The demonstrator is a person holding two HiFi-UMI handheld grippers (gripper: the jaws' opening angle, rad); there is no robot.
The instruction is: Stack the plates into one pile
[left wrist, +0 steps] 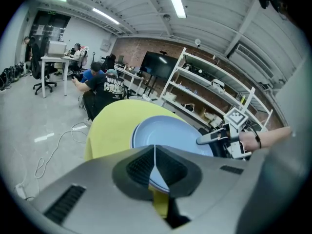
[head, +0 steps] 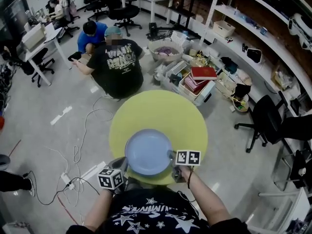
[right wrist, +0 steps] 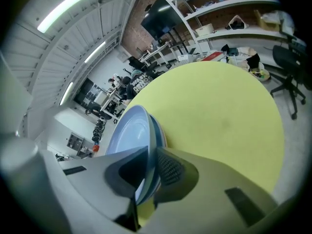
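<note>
Left gripper (head: 122, 164) and right gripper (head: 172, 156), both jaws clamped on blue plate (head: 147, 151) rim, near edge of round yellow desk (head: 161, 112)

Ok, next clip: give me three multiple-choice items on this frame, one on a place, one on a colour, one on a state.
1. Where on the table does the blue plate sit?
A. at the edge towards the bottom of the head view
B. at the far edge
C. dead centre

2. What colour is the round table?
A. white
B. yellow
C. red

3. How do the jaws of the left gripper stand?
A. wide apart, nothing between them
B. closed on the plate's rim
C. closed on a cable

Answers:
1. A, the head view shows it at the near edge.
2. B, the bare top is yellow.
3. B, the left gripper view shows the rim pinched.
</note>
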